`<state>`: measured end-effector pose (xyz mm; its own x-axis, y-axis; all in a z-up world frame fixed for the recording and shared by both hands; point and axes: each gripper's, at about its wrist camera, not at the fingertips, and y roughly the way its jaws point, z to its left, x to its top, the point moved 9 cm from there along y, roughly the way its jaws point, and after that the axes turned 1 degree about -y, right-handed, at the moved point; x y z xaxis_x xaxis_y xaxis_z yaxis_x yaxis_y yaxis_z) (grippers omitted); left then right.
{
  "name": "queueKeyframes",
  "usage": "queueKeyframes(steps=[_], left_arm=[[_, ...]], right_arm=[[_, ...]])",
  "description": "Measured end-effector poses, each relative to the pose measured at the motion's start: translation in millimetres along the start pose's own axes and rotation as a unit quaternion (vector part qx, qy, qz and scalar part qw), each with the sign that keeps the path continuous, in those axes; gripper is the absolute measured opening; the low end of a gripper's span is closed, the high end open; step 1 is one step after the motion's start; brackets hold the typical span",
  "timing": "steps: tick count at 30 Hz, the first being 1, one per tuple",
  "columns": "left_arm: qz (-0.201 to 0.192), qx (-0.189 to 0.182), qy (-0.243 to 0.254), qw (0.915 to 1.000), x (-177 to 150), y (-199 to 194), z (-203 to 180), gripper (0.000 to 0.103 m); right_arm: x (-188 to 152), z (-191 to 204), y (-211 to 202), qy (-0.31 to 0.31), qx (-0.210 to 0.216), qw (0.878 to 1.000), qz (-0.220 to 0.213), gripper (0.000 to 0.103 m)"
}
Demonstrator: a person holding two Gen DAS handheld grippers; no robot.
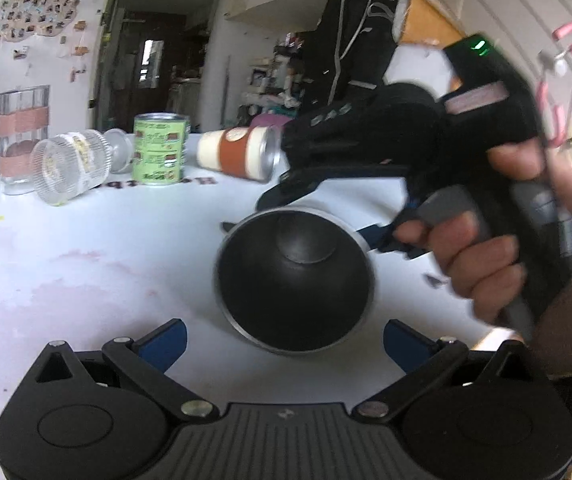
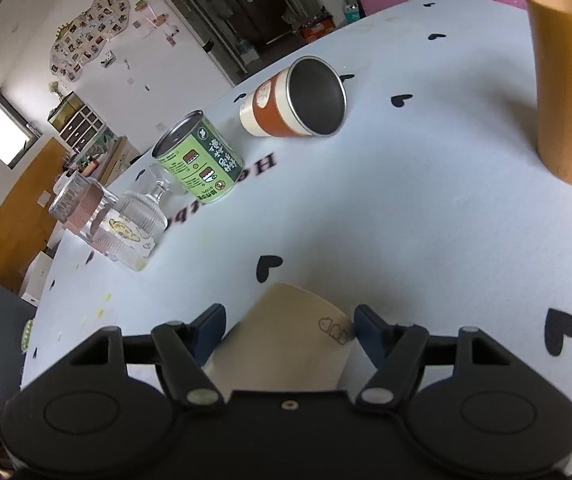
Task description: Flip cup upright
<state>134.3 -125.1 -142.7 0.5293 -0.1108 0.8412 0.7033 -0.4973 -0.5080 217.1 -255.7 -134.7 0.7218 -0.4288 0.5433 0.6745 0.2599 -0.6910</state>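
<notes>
- Your right gripper [image 2: 287, 312] was closed on the cream cup [image 2: 286, 340]. In the right wrist view its blue pads [image 2: 365, 326] lay against the cup's two flanks with nothing else between them.
- Your left gripper [image 1: 286, 330] was spread wide and held nothing. It sat low over the table, looking straight into the cup's dark mouth, with the cup just ahead of its pads.
- The cup lay over on its side at the near part of the white table [image 2: 425, 220], mouth toward your left gripper. Whether it rested on the cloth or was just clear of it, the views didn't settle.
- On handling, it looked like a rigid, fairly light cup with a smooth matt wall. It should not give under the pads, but the wall tapered, so a light squeeze might let it creep toward the narrow end as you turned it.
- The place to hold looked to be across the middle of the body, away from the rim, with the pads flat on the wall.
- What it was made of was unclear, so it seemed wise to treat it as breakable and set the base down gently.
- Further out, a steel-lined cup with an orange band [image 2: 297, 104] also lay on its side, well apart.
- A green tin can [image 2: 198, 160] stood upright beside it. Past that, a ribbed glass goblet [image 2: 134, 232] lay tipped next to a square glass [image 2: 78, 204].
- An ochre tumbler [image 2: 565, 88] stood upright off to the right, clear of the turning arc as far as I could judge.
</notes>
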Motion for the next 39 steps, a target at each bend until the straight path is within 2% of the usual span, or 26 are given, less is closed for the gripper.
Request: queueKeyframes(steps=[3,8,14,17,20,30,34,36,39], left_arm=[[-0.004,0.014,0.011,0.9998,1,3,2,0.103],[-0.002,0.014,0.011,0.9998,0,-1,7,0.103],[-0.017,0.049,-0.027,0.9983,5,-11,36,0.103],[-0.023,0.072,-0.045,0.9961,12,-14,52,0.103],[-0.027,0.088,-0.059,0.994,20,-16,63,0.103],[-0.027,0.123,-0.05,0.9907,29,-19,68,0.103],[-0.023,0.122,-0.063,0.9903,35,-30,69,0.103],[-0.022,0.105,-0.072,0.9916,41,-38,65,0.102],[0.002,0.056,-0.107,0.9927,51,-40,56,0.102]], right_arm=[[-3,2,0,-0.008,0.0,1.0,0.003,0.072],[-3,-4,-6,-0.011,-0.003,1.0,0.001,0.072],[-4,-21,-22,-0.036,-0.038,0.999,-0.01,0.071],[-10,-33,-28,-0.045,-0.056,0.997,-0.002,0.068],[-24,-39,-33,-0.054,-0.05,0.997,0.015,0.064],[-61,-27,-55,-0.097,-0.015,0.995,0.026,0.063],[-60,-30,-57,-0.085,-0.007,0.996,0.02,0.063],[-60,-30,-58,-0.082,-0.002,0.996,0.018,0.063],[-60,-30,-65,-0.078,0.008,0.997,0.006,0.063]])
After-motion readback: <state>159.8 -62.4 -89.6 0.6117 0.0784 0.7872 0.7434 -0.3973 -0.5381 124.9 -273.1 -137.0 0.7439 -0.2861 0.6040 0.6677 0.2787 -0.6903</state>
